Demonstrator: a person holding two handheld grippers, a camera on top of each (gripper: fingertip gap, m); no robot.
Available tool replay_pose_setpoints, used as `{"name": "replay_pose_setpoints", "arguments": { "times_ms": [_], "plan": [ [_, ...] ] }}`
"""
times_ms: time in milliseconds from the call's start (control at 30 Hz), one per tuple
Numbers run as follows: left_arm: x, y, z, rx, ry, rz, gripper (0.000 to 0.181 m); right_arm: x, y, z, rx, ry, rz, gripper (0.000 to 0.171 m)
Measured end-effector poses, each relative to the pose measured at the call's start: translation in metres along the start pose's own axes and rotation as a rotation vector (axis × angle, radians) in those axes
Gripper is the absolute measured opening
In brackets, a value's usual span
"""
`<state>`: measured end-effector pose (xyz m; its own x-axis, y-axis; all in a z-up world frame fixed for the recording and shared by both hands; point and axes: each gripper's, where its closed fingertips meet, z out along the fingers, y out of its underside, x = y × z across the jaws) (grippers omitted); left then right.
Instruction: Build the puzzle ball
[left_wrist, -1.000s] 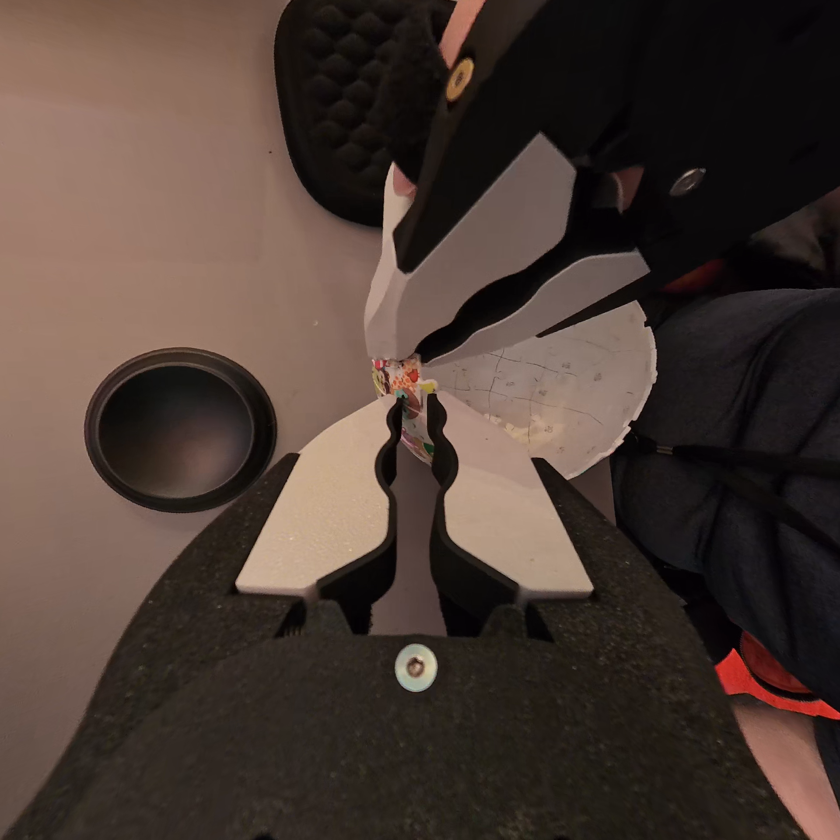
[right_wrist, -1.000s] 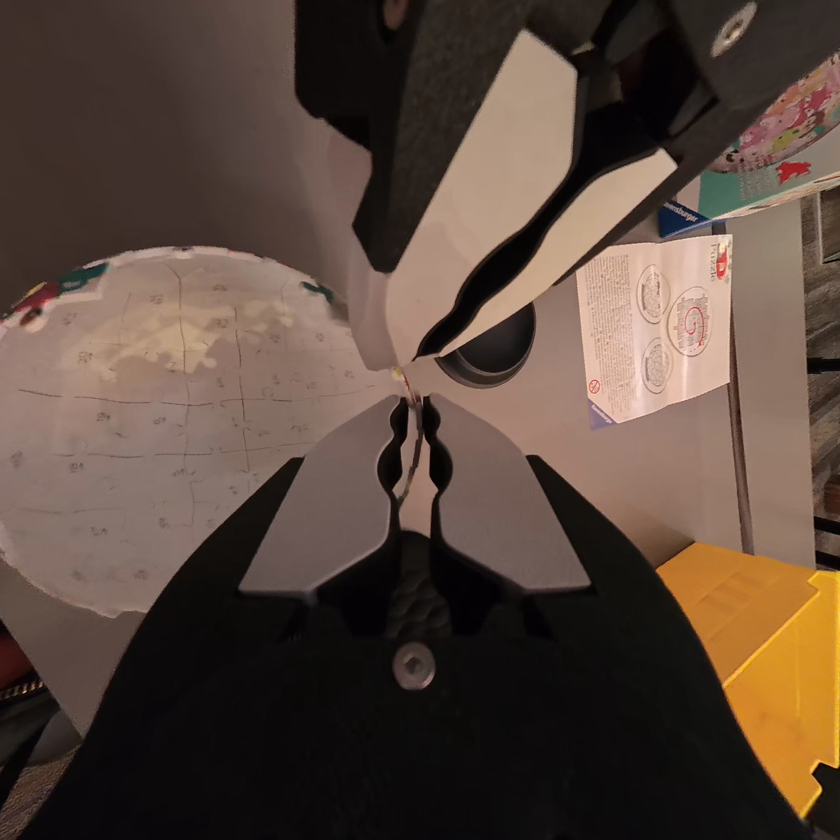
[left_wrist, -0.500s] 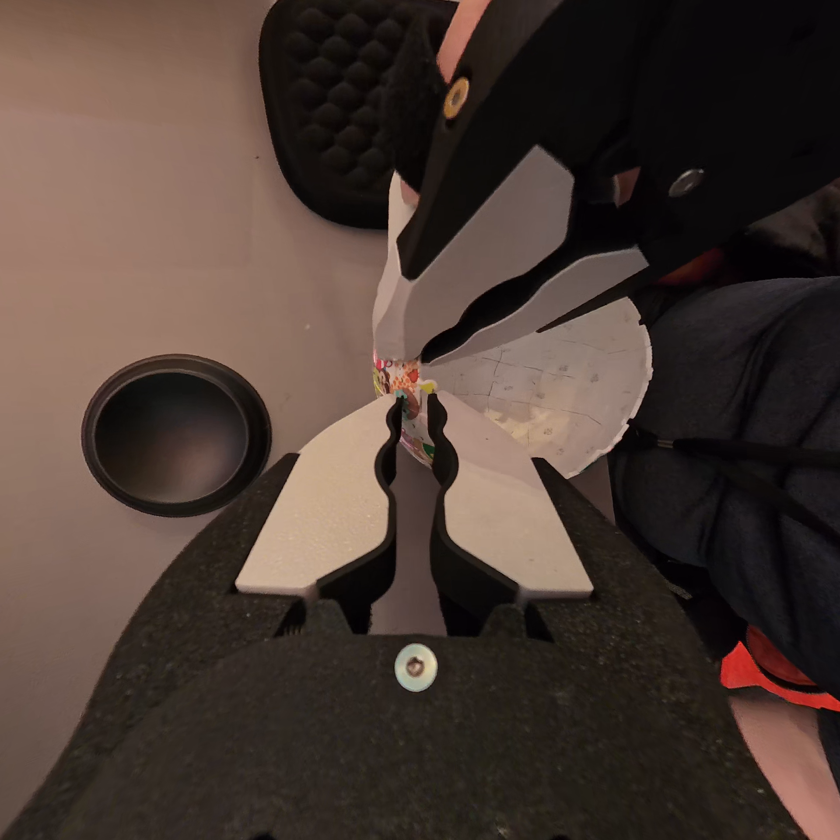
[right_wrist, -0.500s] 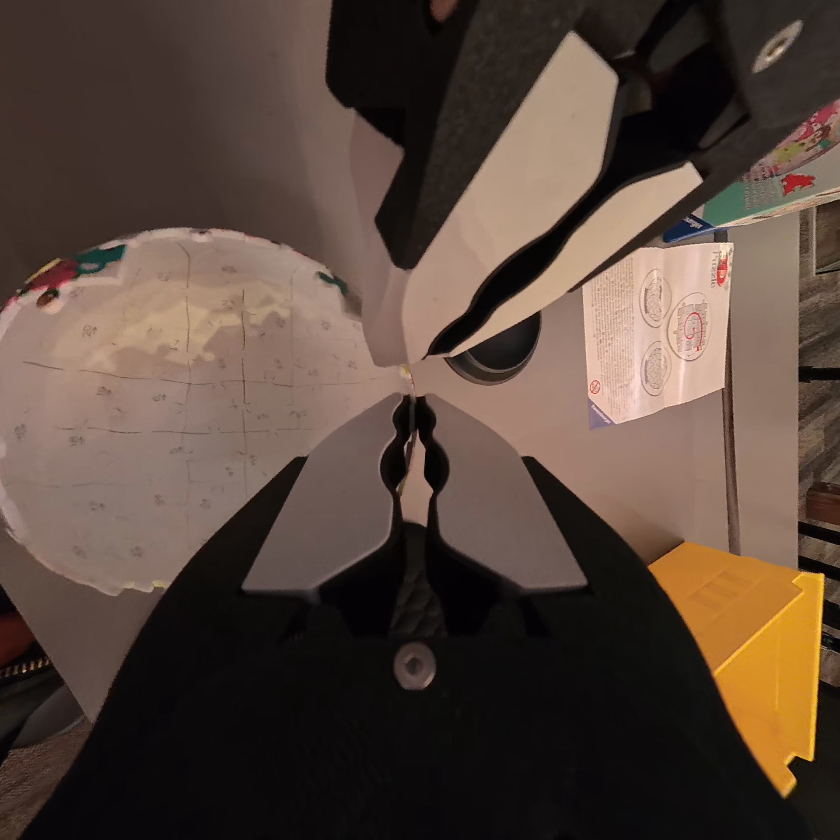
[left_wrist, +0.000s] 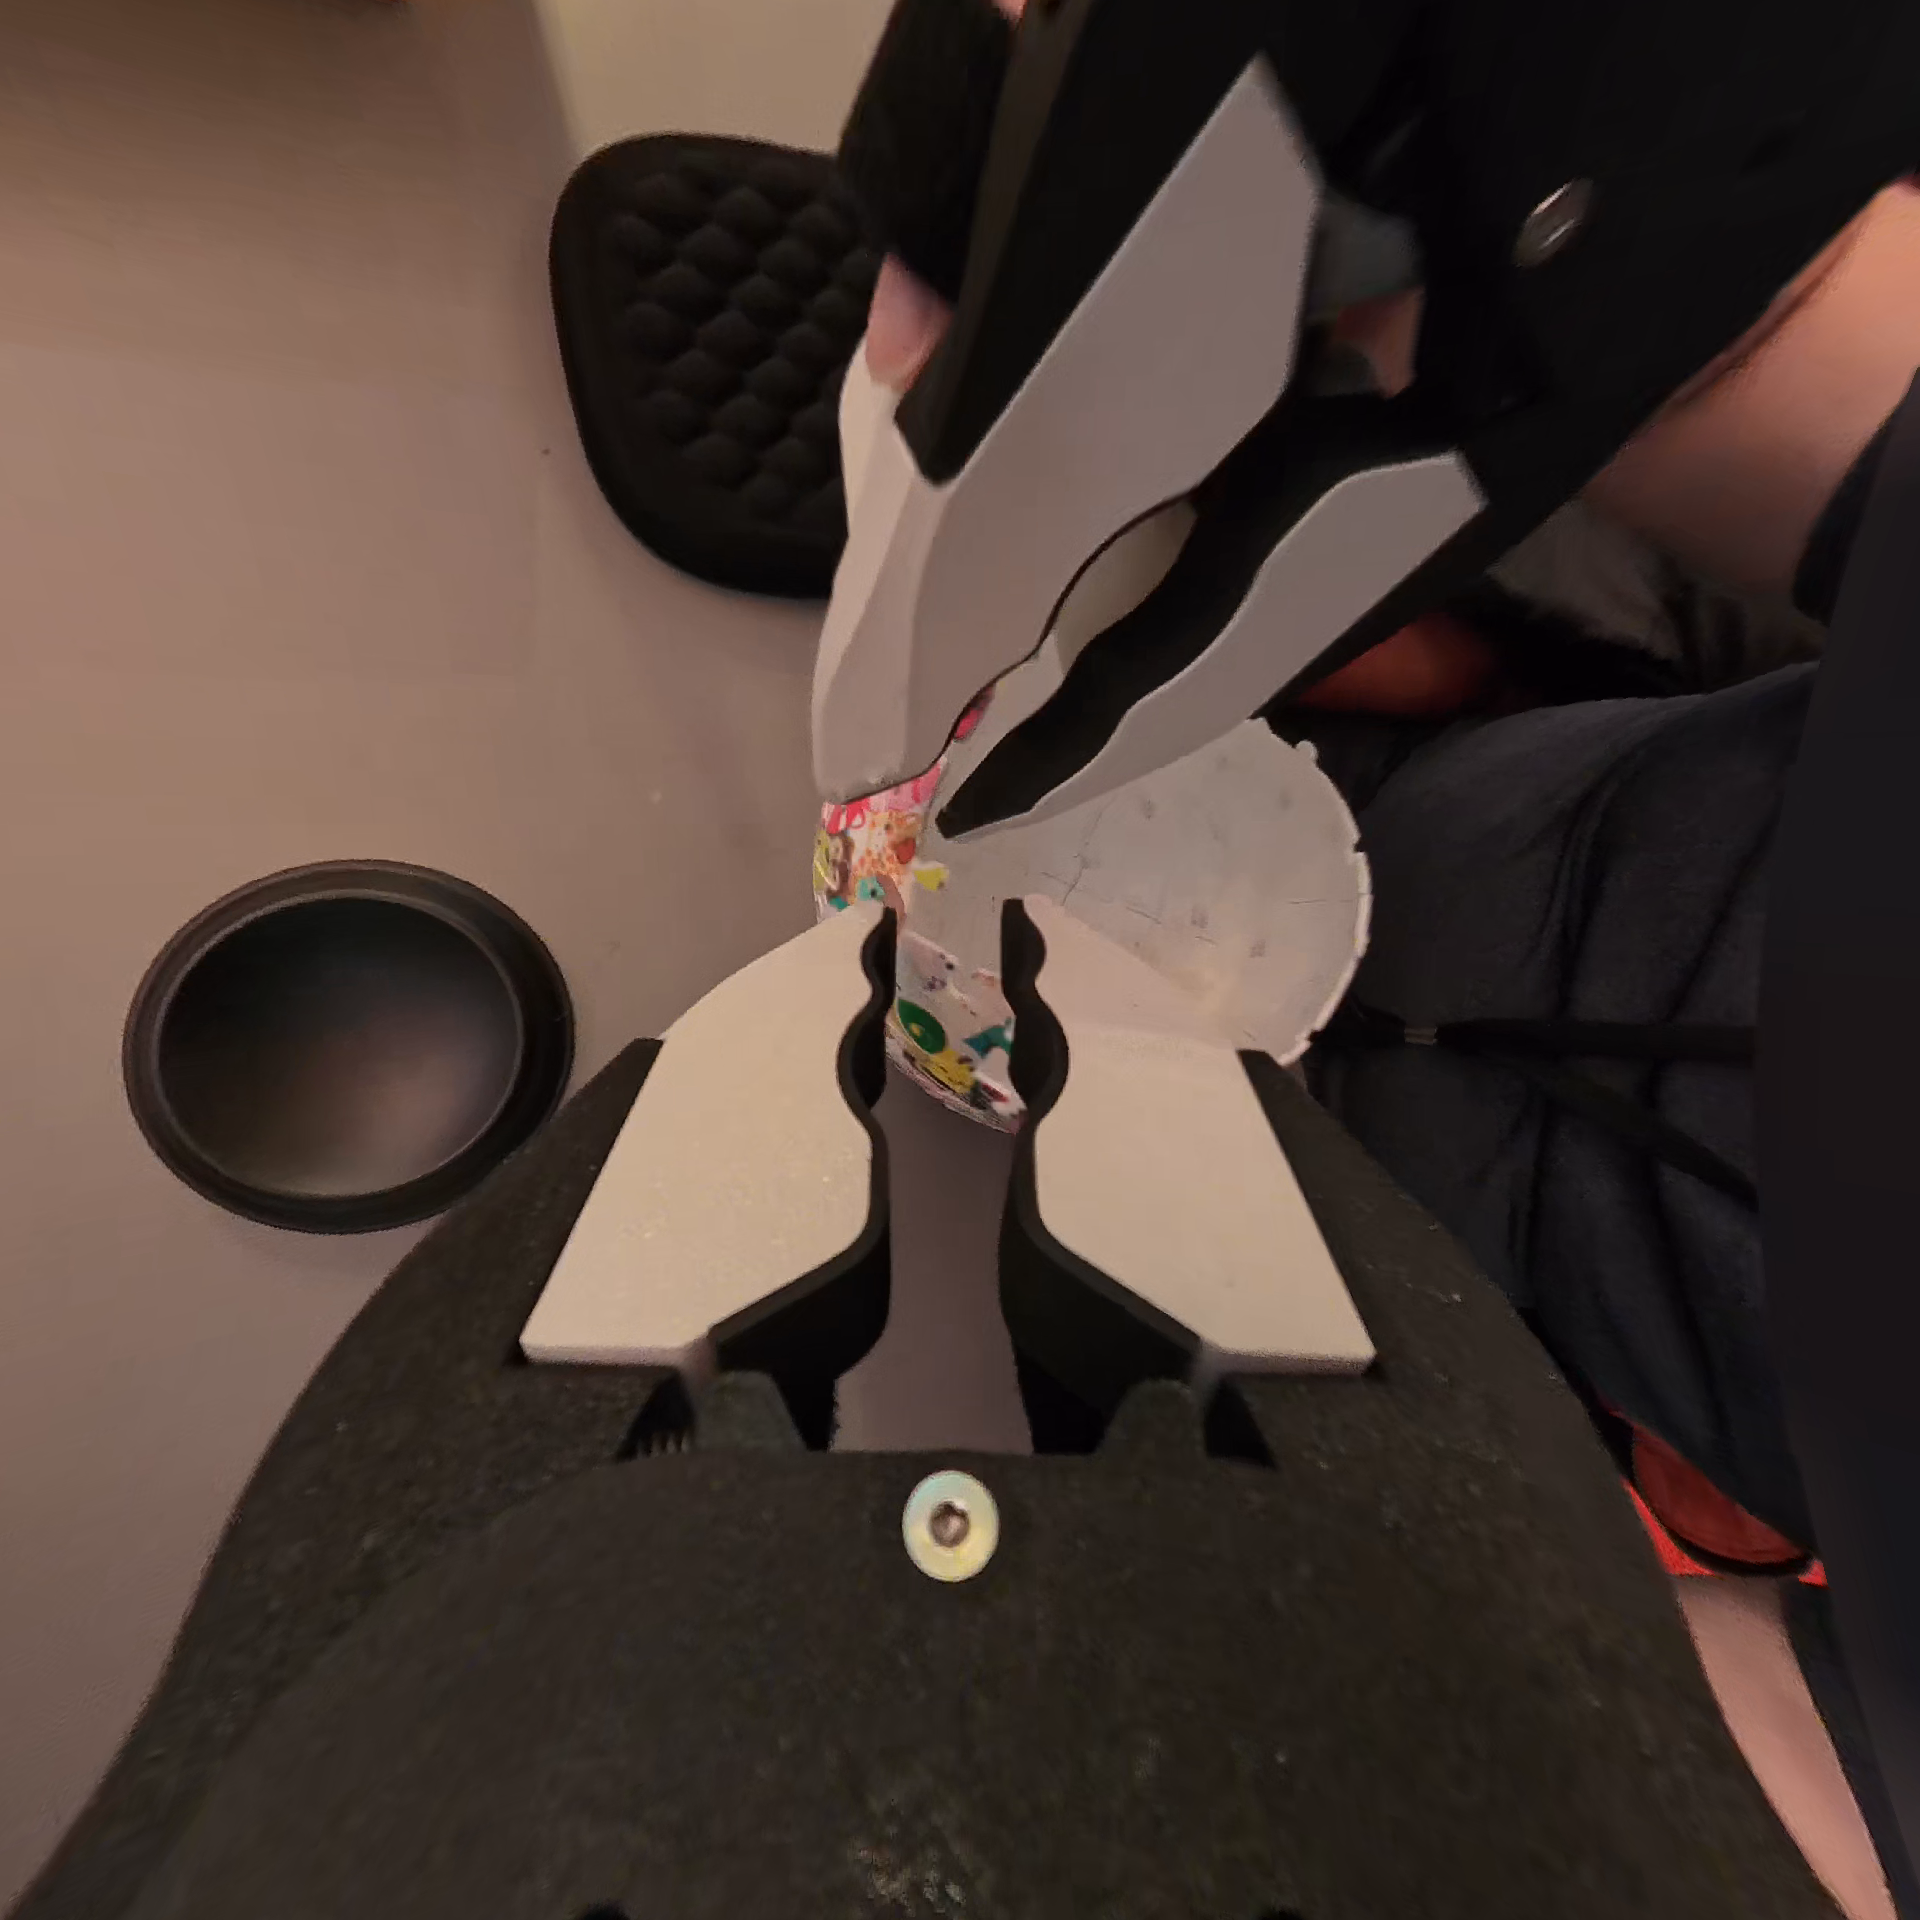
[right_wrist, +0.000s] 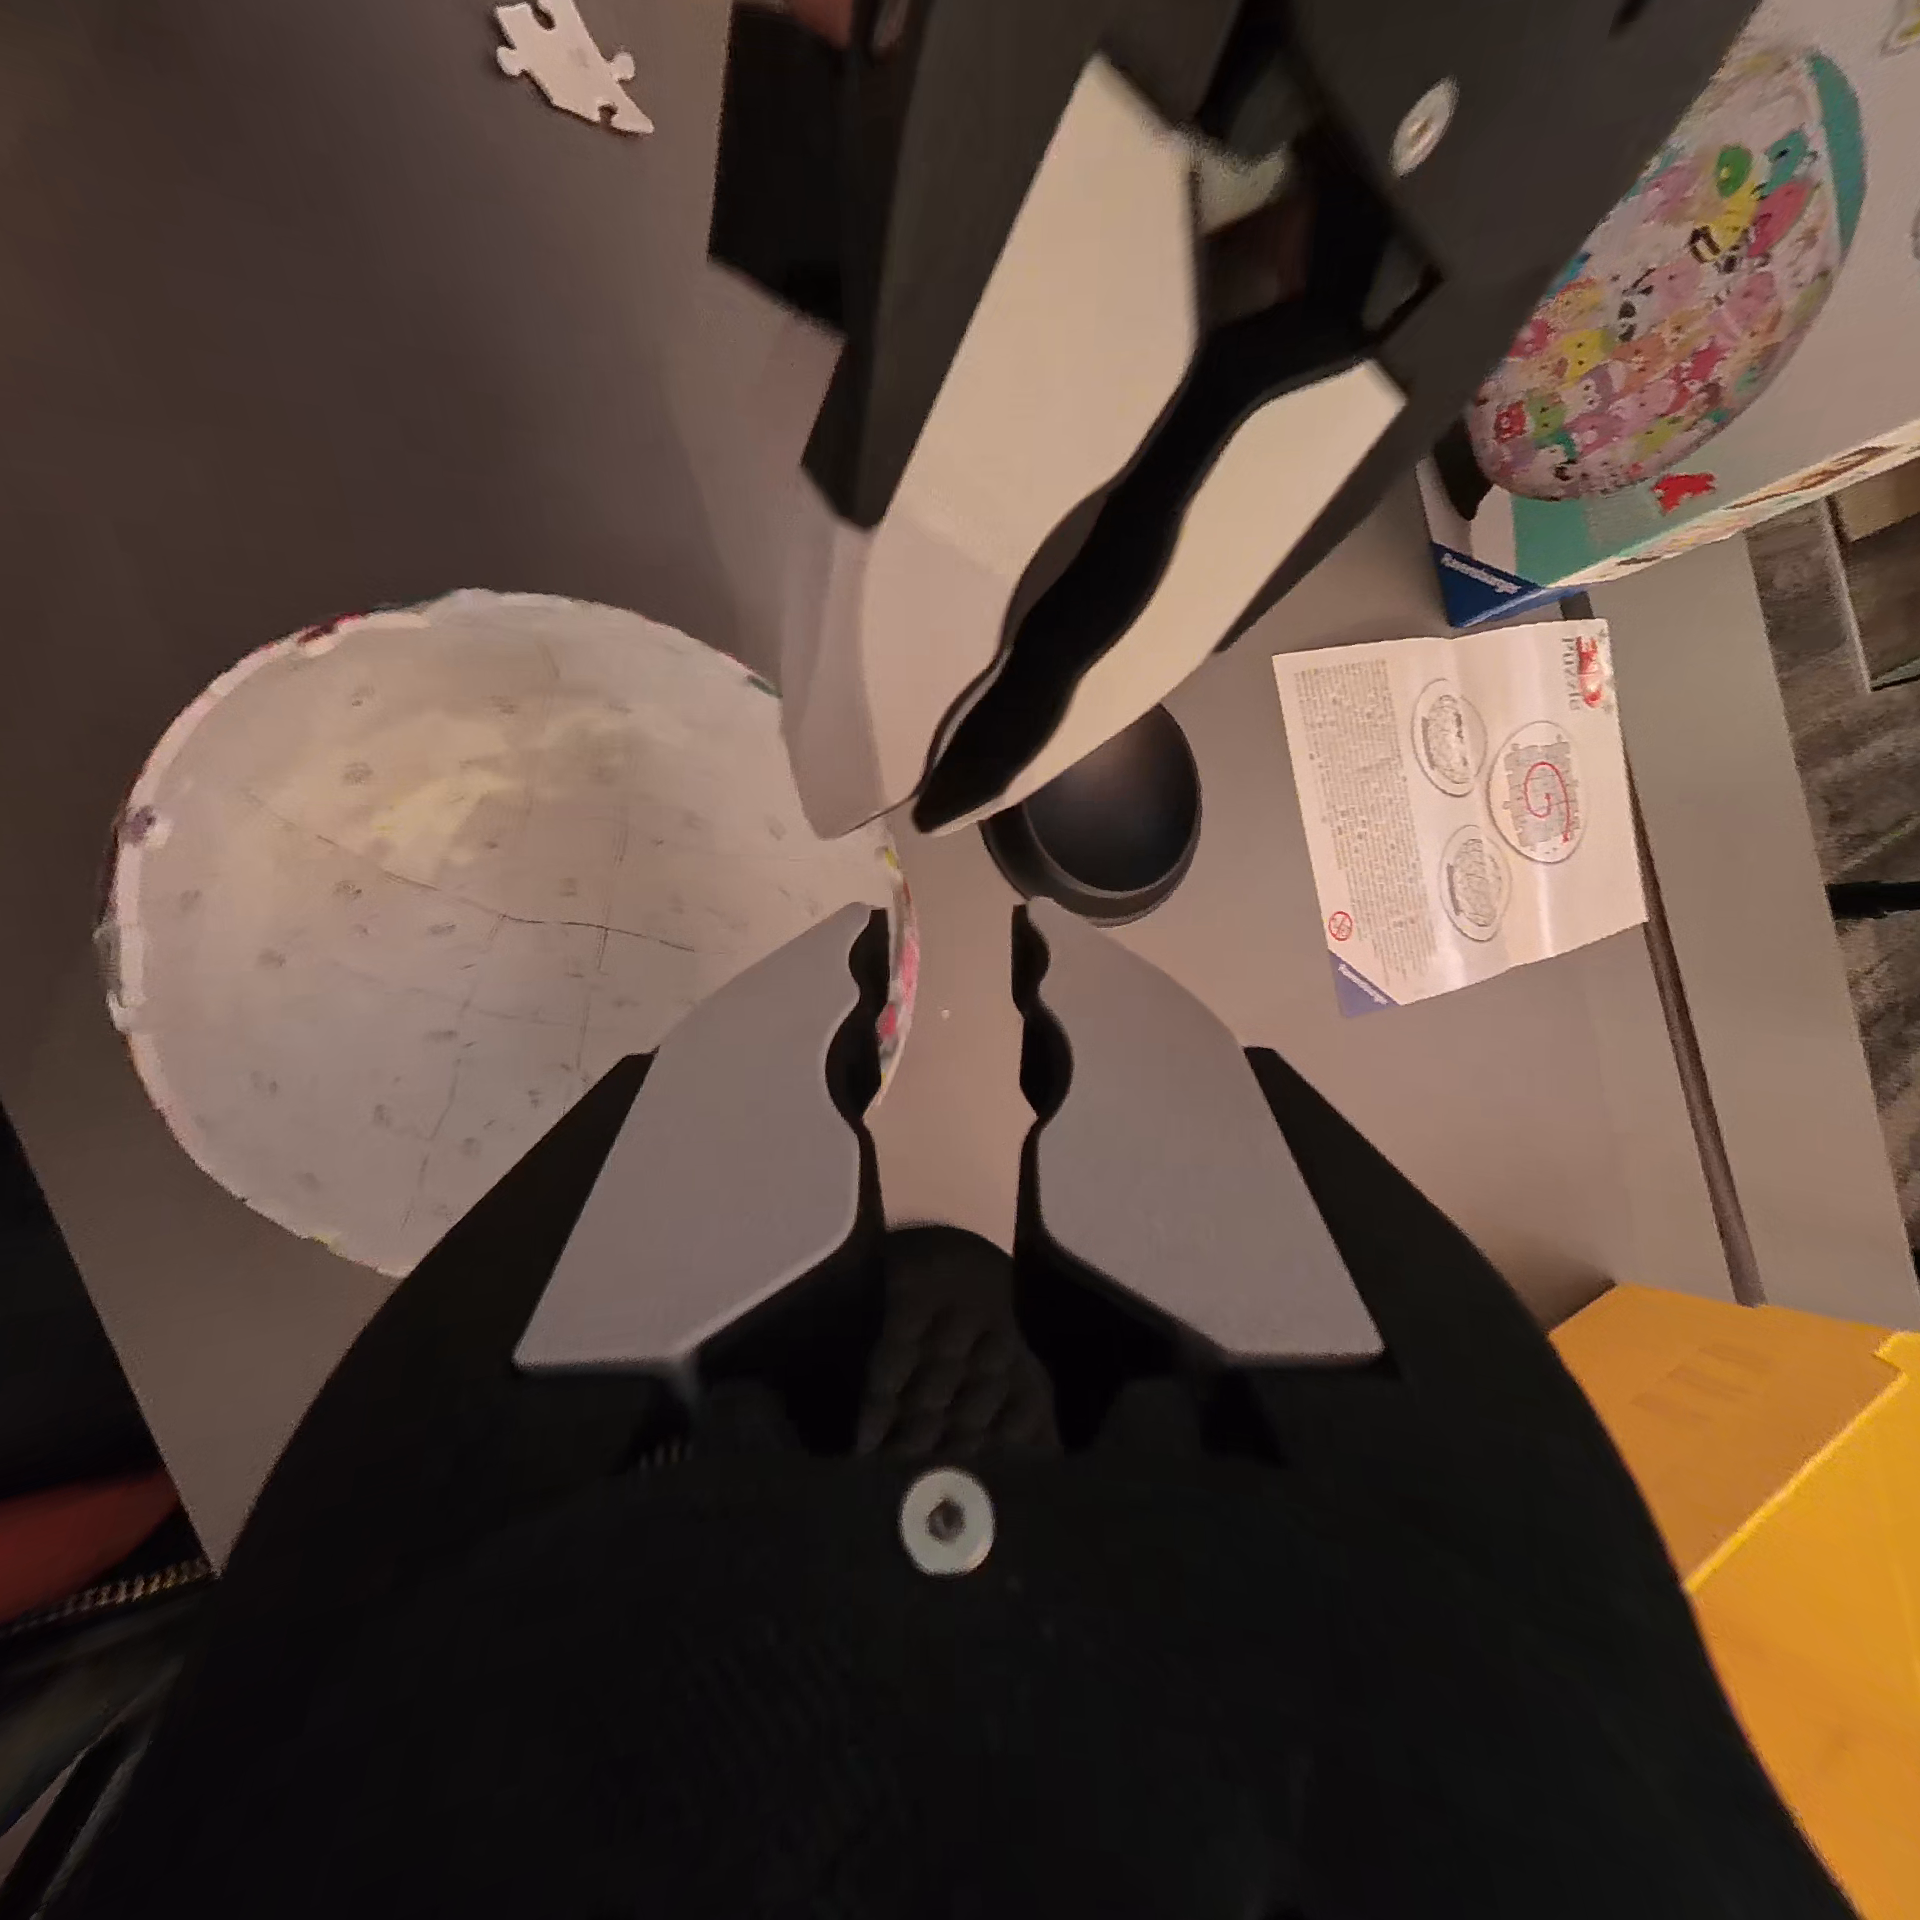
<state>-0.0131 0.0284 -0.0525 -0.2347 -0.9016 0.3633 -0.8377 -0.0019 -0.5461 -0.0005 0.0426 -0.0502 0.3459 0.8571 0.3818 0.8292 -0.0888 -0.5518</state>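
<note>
Now both my grippers have parted: left gripper (left_wrist: 943, 920) and right gripper (right_wrist: 940, 920) straddle the puzzle ball (right_wrist: 436, 904) rim without pinching; shell sits at nine o'clock.

shell (right_wrist: 436, 914) at 9 o'clock | cup (right_wrist: 1117, 831) at 1, behind grippers | leaflet (right_wrist: 1455, 821) at 2 | box (right_wrist: 1662, 343) beyond leaflet

A grey table (right_wrist: 364, 364) carries a black bowl (right_wrist: 1101, 831). Right of the bowl lies a folded paper sheet (right_wrist: 1455, 810); beyond that, a box (right_wrist: 1714, 468). A loose puzzle piece (right_wrist: 571, 62) lies far left.
</note>
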Motion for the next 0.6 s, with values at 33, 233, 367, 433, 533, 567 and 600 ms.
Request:
{"name": "replay_pose_setpoints", "arguments": {
  "times_ms": [33,233,367,433,533,567,600],
  "plan": [
    [0.001,0.000,-0.005,0.017,0.006,0.000,0.019,-0.001,0.000,0.002,-0.006,-0.007,0.000,0.023],
    [-0.001,0.019,-0.023,0.006,0.046,-0.061,0.020,-0.007,0.011,0.012,-0.081,-0.029,-0.024,0.012],
    [-0.005,0.027,-0.012,-0.056,0.062,-0.081,0.020,-0.006,0.011,0.014,-0.115,-0.028,-0.008,0.015],
    [-0.005,0.026,-0.006,-0.069,0.071,-0.083,0.019,-0.006,0.009,0.015,-0.124,-0.028,-0.011,0.021],
    [-0.004,0.023,-0.004,-0.060,0.083,-0.083,0.018,-0.006,0.008,0.021,-0.130,-0.044,-0.026,0.022],
    [-0.004,0.023,-0.004,-0.058,0.083,-0.081,0.018,-0.007,0.009,0.022,-0.141,-0.053,-0.035,0.014],
    [-0.004,0.023,-0.004,-0.059,0.082,-0.082,0.018,-0.006,0.011,0.023,-0.147,-0.045,-0.053,0.009]
  ]
}}
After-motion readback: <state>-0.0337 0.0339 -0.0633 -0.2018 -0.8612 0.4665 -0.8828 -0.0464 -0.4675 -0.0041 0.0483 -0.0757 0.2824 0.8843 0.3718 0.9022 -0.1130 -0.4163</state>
